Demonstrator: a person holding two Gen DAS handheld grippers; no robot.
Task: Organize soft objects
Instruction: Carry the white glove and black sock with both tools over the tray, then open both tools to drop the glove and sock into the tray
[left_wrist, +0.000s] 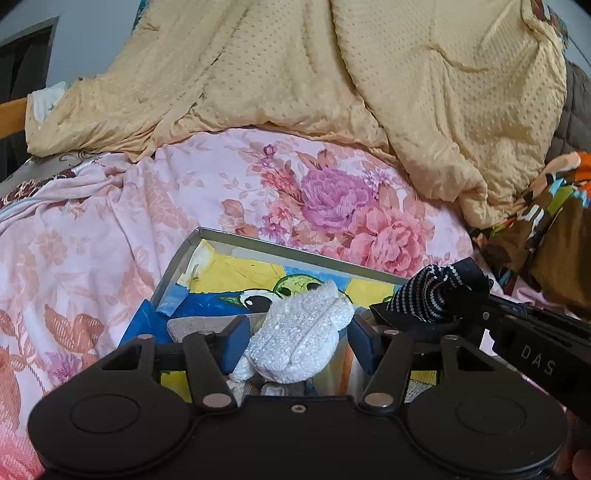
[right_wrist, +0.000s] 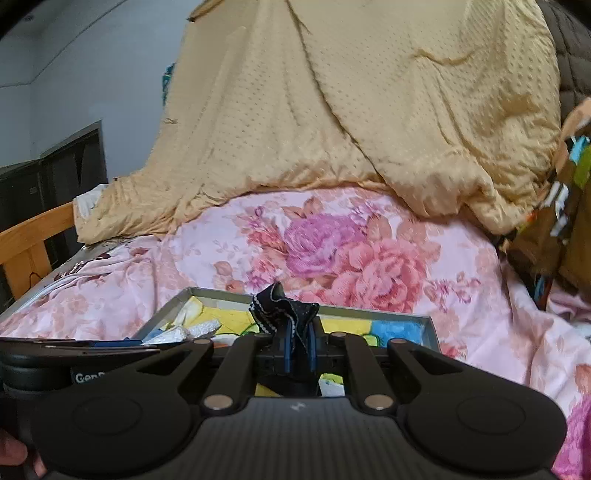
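A grey tray (left_wrist: 303, 249) with a yellow and blue cartoon liner lies on the pink floral bedsheet (left_wrist: 110, 229). My left gripper (left_wrist: 295, 341) is over the tray, its blue pads wide apart around a white knitted soft item (left_wrist: 303, 336) that rests between them. My right gripper (right_wrist: 300, 345) is shut on a dark dotted sock (right_wrist: 284, 306), held just above the tray (right_wrist: 369, 314). In the left wrist view the right gripper (left_wrist: 436, 314) comes in from the right with the sock (left_wrist: 432, 291) bunched in it. The white item also shows in the right wrist view (right_wrist: 188, 332).
A large yellow quilt (left_wrist: 332, 74) is heaped across the back of the bed. A brown patterned cloth (left_wrist: 546, 236) lies at the right. A wooden bed frame (right_wrist: 33, 236) and dark furniture (right_wrist: 55, 177) stand at the left.
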